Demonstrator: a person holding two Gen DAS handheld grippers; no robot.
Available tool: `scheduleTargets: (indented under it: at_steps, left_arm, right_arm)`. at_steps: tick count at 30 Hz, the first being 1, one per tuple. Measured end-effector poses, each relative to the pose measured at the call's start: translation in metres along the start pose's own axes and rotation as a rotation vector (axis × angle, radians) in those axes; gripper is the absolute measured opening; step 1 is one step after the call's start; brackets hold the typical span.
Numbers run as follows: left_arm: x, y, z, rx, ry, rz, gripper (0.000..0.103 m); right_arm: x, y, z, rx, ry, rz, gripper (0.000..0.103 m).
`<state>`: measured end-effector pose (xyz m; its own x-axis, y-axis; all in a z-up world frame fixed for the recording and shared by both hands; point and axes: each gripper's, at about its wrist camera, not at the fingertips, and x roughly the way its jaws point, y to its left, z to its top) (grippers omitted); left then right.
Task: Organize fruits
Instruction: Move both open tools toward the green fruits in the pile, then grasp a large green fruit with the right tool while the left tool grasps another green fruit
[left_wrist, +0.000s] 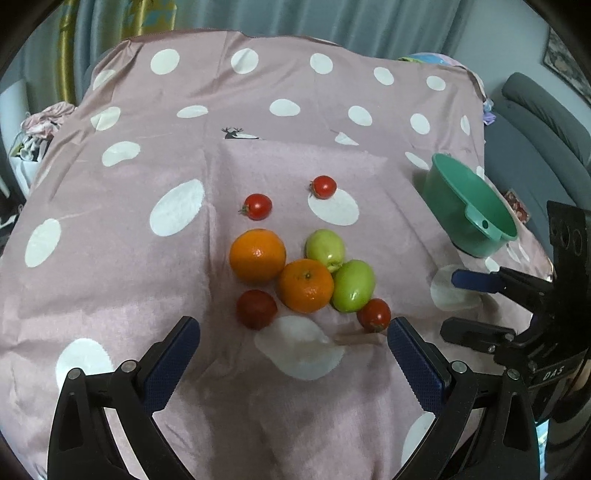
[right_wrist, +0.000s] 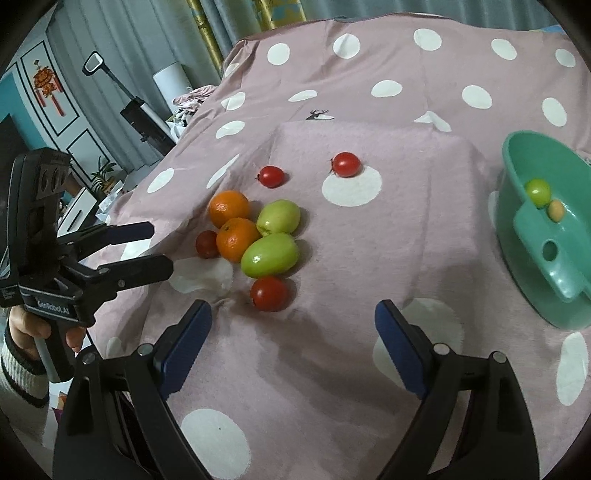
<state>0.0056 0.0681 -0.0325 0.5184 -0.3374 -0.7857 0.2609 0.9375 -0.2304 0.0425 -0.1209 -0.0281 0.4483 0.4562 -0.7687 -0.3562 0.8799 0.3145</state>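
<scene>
A cluster of fruit lies on the pink dotted cloth: two oranges (left_wrist: 258, 254) (left_wrist: 306, 285), two green fruits (left_wrist: 325, 248) (left_wrist: 353, 285), and several small tomatoes, such as one at the near right (left_wrist: 373, 314) and one at the near left (left_wrist: 256, 308). Two more tomatoes (left_wrist: 257, 206) (left_wrist: 323, 186) lie farther back. My left gripper (left_wrist: 293, 336) is open and empty just in front of the cluster. My right gripper (right_wrist: 293, 321) is open and empty, near a tomato (right_wrist: 269, 293). A green bowl (right_wrist: 517, 177) at the right holds a small green fruit (right_wrist: 537, 192) and a small yellow one (right_wrist: 555, 211).
The cloth (left_wrist: 147, 295) covers a raised surface with folds and a thicker pink mat in the middle. A grey sofa (left_wrist: 535, 122) stands beyond the right edge. Curtains and furniture stand behind the far and left edges (right_wrist: 110, 110).
</scene>
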Motion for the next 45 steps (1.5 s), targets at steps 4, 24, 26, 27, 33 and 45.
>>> scheduleTargets:
  at_steps: [4,24,26,27,33,45]
  left_arm:
    - [0.002,0.001,0.002,-0.015,-0.001,-0.031,0.098]
    - [0.020,0.001,0.039,0.067,0.029,-0.040,0.068]
    - [0.022,0.000,0.042,0.078,0.032,-0.041,0.068]
    - [0.023,0.000,0.043,0.080,0.035,-0.044,0.068]
    - [0.032,-0.003,0.046,0.089,0.061,-0.044,0.068]
    - [0.054,-0.035,0.058,0.166,0.096,-0.045,0.069]
  right_arm:
    - [0.008,0.000,0.003,-0.012,0.014,0.009,0.078]
    - [0.073,0.018,0.033,-0.201,0.124,-0.007,0.069]
    - [0.078,0.018,0.035,-0.207,0.131,-0.004,0.067]
    - [0.080,0.018,0.036,-0.212,0.137,0.007,0.065]
    - [0.082,0.020,0.036,-0.236,0.129,0.025,0.053]
    - [0.031,-0.027,0.020,-0.035,0.032,0.035,0.053]
